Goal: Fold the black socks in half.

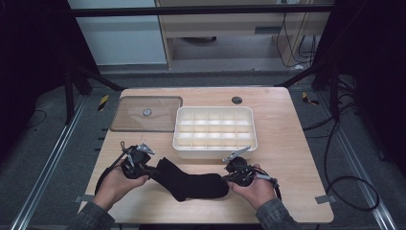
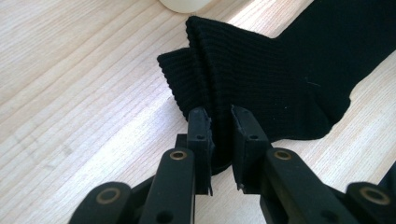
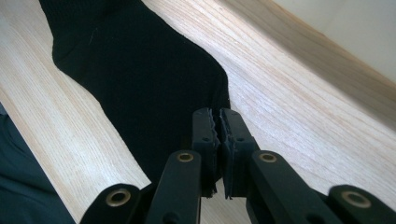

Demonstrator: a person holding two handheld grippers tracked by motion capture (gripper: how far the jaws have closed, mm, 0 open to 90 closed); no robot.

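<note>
A black sock point(image 1: 191, 182) lies stretched across the front of the wooden table point(image 1: 297, 158), between my two grippers. At the sock's left end my left gripper point(image 1: 154, 171) is shut on the ribbed cuff. In the left gripper view the cuff point(image 2: 261, 79) bunches up between the left gripper's point(image 2: 220, 123) jaws. My right gripper point(image 1: 225, 178) is shut on the opposite, toe end. The right gripper view has the sock point(image 3: 140, 79) running away from the right gripper's point(image 3: 219, 122) nearly closed jaws, which pinch its edge.
A white tray point(image 1: 215, 151) divided into several compartments stands just behind the sock, mid-table. A clear lid point(image 1: 146, 113) with a round knob lies flat at the back left. The person's hands and grey sleeves come in over the table's front edge.
</note>
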